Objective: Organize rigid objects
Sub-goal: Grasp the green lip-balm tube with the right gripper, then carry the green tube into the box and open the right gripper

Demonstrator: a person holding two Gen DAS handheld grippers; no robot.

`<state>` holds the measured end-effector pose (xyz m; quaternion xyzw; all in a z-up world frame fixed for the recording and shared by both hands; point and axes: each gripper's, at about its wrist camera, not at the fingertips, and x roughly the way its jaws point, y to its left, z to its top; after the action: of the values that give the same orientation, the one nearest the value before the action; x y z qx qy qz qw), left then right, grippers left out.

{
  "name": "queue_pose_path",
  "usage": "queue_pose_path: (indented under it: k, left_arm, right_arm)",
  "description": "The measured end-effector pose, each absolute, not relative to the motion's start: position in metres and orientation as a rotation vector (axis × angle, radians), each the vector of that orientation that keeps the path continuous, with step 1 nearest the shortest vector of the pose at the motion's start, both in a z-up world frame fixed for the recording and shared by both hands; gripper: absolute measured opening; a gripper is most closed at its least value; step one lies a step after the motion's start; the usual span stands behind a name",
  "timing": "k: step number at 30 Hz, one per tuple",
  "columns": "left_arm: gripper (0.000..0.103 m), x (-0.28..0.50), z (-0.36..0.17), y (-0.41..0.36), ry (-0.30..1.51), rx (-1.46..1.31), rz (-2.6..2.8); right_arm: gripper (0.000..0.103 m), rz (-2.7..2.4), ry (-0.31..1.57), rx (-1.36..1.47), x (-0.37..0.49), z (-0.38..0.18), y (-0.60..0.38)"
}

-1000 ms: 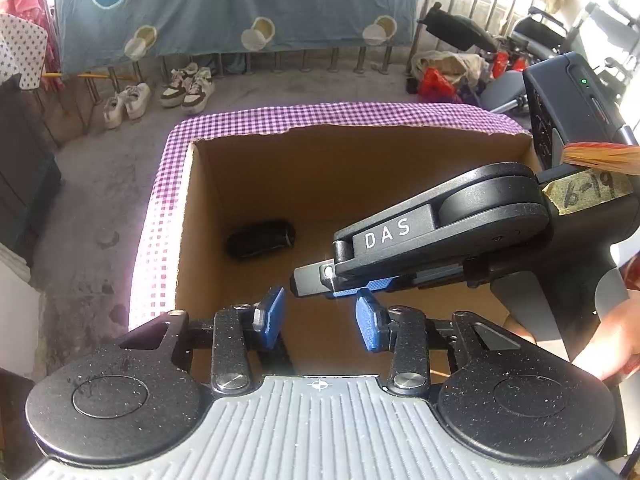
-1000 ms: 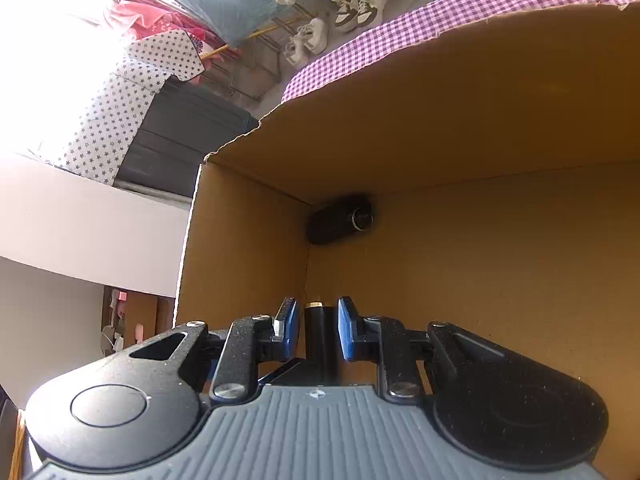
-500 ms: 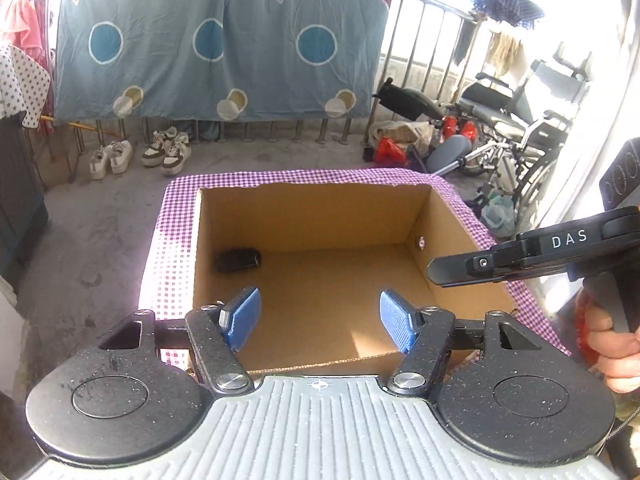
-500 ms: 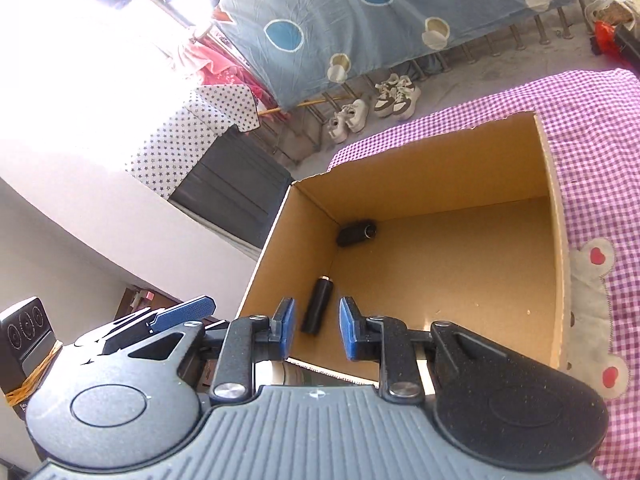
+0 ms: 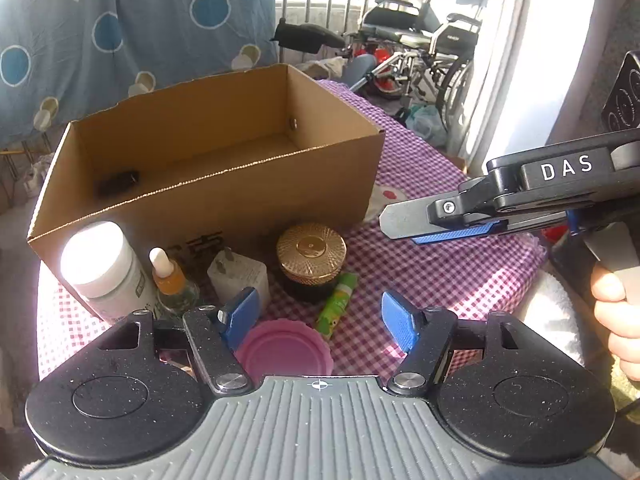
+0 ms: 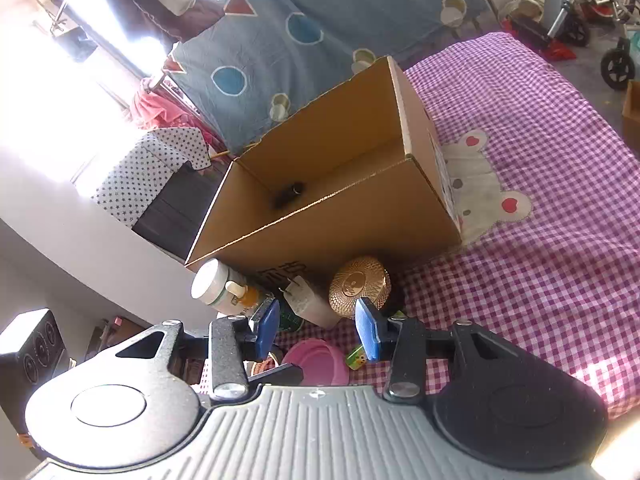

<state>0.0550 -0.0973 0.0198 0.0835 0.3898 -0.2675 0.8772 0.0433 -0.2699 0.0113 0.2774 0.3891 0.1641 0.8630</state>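
An open cardboard box [image 5: 208,204] stands on the purple checked cloth [image 5: 432,272], with a small black object [image 5: 118,182] in its far left corner. In front of it stand a white jar [image 5: 100,264], an orange dropper bottle [image 5: 170,276], a white plug adapter [image 5: 240,276], a gold-lidded jar [image 5: 311,252], a green tube [image 5: 336,304] and a pink lid [image 5: 284,348]. My left gripper [image 5: 320,316] hovers open above the pink lid, holding nothing. My right gripper [image 6: 318,328] is open, its jaws opening, empty, over the same cluster; the gold-lidded jar [image 6: 358,284] lies just ahead.
The right gripper [image 5: 400,224] reaches in from the right in the left wrist view, held by a hand [image 5: 616,312]. Wheelchairs [image 5: 424,40] and a blue dotted sheet [image 5: 120,32] stand beyond the table. Bare checked cloth [image 6: 540,240] lies right of the box.
Both grippers have pulled back out of the box to the near side. The right one let go of a black cylinder inside and is opening; the left one opened wide.
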Motion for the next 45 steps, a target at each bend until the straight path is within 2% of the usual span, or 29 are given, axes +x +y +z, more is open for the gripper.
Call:
queue_pose_path:
  k: [6, 8, 10, 21, 27, 33, 35, 37, 41, 45]
  left_arm:
    - [0.051, 0.064, -0.008, -0.130, 0.829, 0.281, -0.560]
    - [0.042, 0.069, -0.013, -0.136, 0.851, 0.291, -0.562]
    - [0.040, 0.073, -0.017, -0.141, 0.866, 0.304, -0.563]
    - [0.037, 0.086, -0.037, -0.153, 0.968, 0.330, -0.575]
    - [0.037, 0.090, -0.039, -0.153, 1.037, 0.240, -0.618]
    - [0.037, 0.082, -0.043, -0.165, 1.022, 0.241, -0.633]
    - [0.030, 0.081, -0.044, -0.167, 1.005, 0.253, -0.610]
    - [0.027, 0.078, -0.044, -0.167, 0.987, 0.267, -0.591]
    - [0.026, 0.075, -0.044, -0.166, 0.970, 0.266, -0.583]
    - [0.026, 0.075, -0.044, -0.167, 0.956, 0.266, -0.582]
  right_arm:
    - [0.039, 0.265, 0.854, 0.630, 0.046, -0.033, -0.268]
    - [0.039, 0.268, 0.868, 0.644, 0.051, -0.041, -0.268]
    - [0.039, 0.265, 0.880, 0.645, 0.055, -0.046, -0.267]
    - [0.038, 0.231, 0.868, 0.704, 0.056, -0.058, -0.289]
    - [0.038, 0.218, 0.861, 0.723, 0.052, -0.061, -0.300]
    - [0.038, 0.225, 0.871, 0.692, 0.051, -0.061, -0.304]
    - [0.038, 0.240, 0.885, 0.673, 0.054, -0.061, -0.301]
    - [0.036, 0.256, 0.911, 0.670, 0.060, -0.064, -0.296]
    - [0.023, 0.268, 0.938, 0.631, 0.067, -0.068, -0.288]
    - [0.020, 0.275, 0.939, 0.552, 0.072, -0.064, -0.273]
